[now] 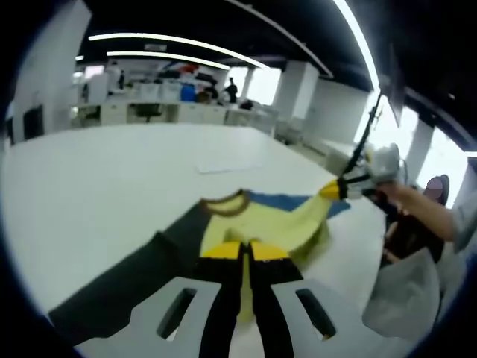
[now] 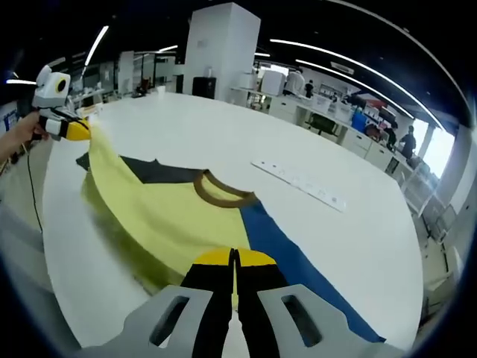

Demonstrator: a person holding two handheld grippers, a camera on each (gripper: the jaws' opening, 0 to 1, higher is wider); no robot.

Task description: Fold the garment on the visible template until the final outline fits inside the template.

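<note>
While both claws grip opposite edges of the garment [image 2: 171, 216], the cloth is stretched between them above the white tabletop [image 2: 223, 134]. In the left gripper view, the left claw [image 1: 244, 250] rises from the bottom with its yellow-tipped jaws pressed together on the yellow fabric, and the garment [image 1: 253, 224] runs from there toward the right claw [image 1: 333, 190], which enters from the right and pinches a far corner of the yellow panel; a person's hand [image 1: 399, 195] holds that claw. In the same view a dark sleeve [image 1: 127, 283] trails down and to the left over the tabletop [image 1: 112, 179], a brown collar [image 1: 227, 205] lies at the middle, and a blue part [image 1: 287, 201] shows behind the yellow. In the right gripper view, the right claw [image 2: 232, 257] has its jaws pressed together on the near yellow edge, and the left claw [image 2: 74, 130] appears at upper left, pinching the far yellow corner, with a hand [image 2: 19, 138] behind it. Here the brown collar [image 2: 220, 190] lies near the centre, a dark panel [image 2: 160, 173] spreads to its left on the tabletop, and a blue sleeve [image 2: 298, 268] extends to the lower right. A thin white strip [image 2: 298, 184] lies on the tabletop beyond the collar, apart from the garment.
</note>
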